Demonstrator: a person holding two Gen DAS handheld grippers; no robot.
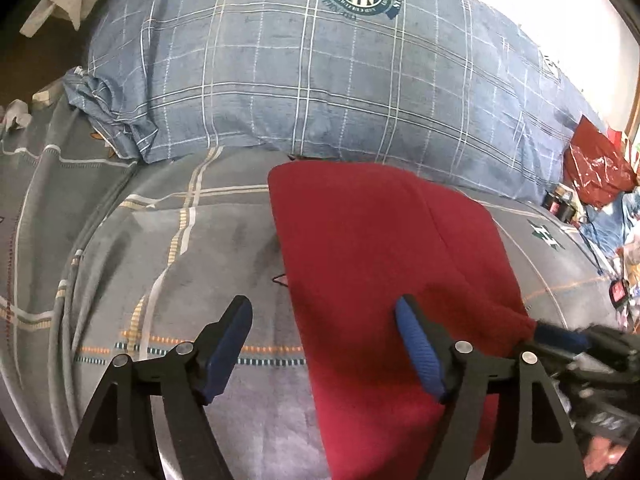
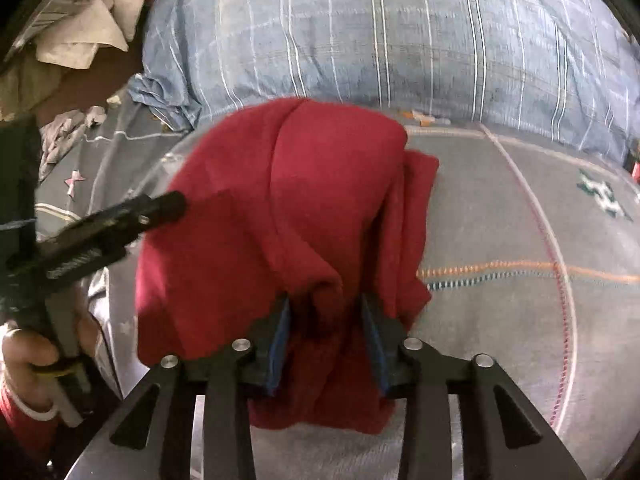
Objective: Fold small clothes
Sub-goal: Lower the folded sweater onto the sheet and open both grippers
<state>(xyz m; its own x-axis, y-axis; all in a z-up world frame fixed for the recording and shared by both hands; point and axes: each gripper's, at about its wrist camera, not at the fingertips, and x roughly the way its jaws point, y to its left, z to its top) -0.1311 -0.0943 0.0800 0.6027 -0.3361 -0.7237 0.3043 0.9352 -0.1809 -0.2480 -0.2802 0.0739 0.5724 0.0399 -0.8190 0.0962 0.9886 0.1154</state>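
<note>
A red garment lies on a grey plaid bed sheet, folded lengthwise. My left gripper is open and empty, hovering over the garment's near left edge. My right gripper is shut on a bunched fold of the red garment and lifts its near right edge. The right gripper also shows in the left wrist view at the garment's right corner. The left gripper shows in the right wrist view at the left, over the cloth.
A big blue plaid pillow lies just behind the garment. A red plastic bag and clutter sit at the far right. Pale crumpled cloth lies at the far left.
</note>
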